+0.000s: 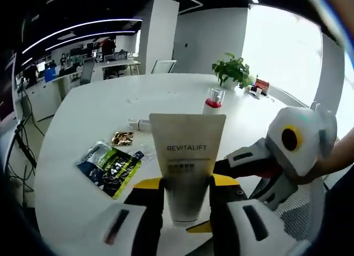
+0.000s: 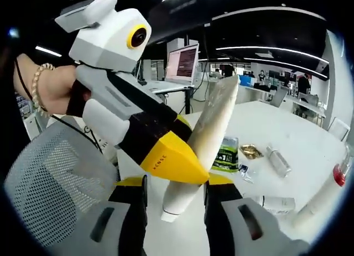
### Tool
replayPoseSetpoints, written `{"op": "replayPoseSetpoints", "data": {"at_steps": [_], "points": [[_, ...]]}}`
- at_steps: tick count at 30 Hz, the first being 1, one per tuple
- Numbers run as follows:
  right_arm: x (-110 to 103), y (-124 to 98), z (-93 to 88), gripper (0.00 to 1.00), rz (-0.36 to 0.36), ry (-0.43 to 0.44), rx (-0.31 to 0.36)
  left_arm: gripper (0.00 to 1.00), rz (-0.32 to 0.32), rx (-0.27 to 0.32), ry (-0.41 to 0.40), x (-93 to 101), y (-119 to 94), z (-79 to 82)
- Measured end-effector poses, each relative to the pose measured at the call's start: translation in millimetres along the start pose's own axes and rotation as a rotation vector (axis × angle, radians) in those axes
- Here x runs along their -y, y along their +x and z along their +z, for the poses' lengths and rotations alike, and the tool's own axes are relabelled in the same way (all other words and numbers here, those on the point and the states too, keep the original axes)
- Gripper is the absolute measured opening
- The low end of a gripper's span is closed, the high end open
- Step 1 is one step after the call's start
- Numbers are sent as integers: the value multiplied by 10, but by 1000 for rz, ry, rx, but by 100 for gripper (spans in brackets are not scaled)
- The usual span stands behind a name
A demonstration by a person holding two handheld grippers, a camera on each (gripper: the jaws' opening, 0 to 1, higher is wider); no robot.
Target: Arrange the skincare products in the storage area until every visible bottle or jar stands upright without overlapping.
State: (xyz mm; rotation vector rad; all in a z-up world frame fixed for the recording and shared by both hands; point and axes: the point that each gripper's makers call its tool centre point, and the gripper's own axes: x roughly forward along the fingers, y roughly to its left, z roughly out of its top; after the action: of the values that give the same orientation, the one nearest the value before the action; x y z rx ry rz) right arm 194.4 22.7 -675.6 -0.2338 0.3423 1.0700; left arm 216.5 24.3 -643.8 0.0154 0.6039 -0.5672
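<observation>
Holding item: cream tube (image 1: 187, 162) marked REVITALIFT, lifted above the white counter (image 1: 83, 118), cap end down. Left gripper (image 1: 185, 203) is clamped on its lower body. Right gripper (image 2: 176, 198): the tube's cap end sits between its jaws; contact cannot be told. In the right gripper view the left gripper shows as a white and yellow body beside the tube (image 2: 207, 140).

On counter: red-collared bottle (image 1: 213, 99) upright; small clear bottle (image 2: 277, 161) lying flat; green-black sachet (image 1: 109, 167); gold packet (image 1: 122, 137); potted plant (image 1: 232, 72) far side.
</observation>
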Motion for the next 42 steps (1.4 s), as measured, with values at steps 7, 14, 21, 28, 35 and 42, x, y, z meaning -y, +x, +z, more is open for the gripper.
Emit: {"op": "replayPoseSetpoints", "data": {"at_steps": [7, 14, 21, 28, 35, 42], "points": [[99, -59, 48, 22, -34, 17, 15, 36, -30, 20, -68, 73, -19, 55], [93, -107, 95, 18, -47, 66, -7, 36, -63, 23, -116, 115, -58, 66], [72, -161, 119, 15, -9, 108, -7, 37, -97, 37, -169, 115, -112, 84], [28, -244, 193, 14, 30, 226, 52, 37, -163, 76, -234, 177, -170, 195], [-31, -435, 345, 14, 170, 367, 174, 47, -276, 114, -194, 298, -313, 422], [-117, -754, 670, 15, 353, 403, 288, 43, -509, 143, -109, 524, -576, 624]]}}
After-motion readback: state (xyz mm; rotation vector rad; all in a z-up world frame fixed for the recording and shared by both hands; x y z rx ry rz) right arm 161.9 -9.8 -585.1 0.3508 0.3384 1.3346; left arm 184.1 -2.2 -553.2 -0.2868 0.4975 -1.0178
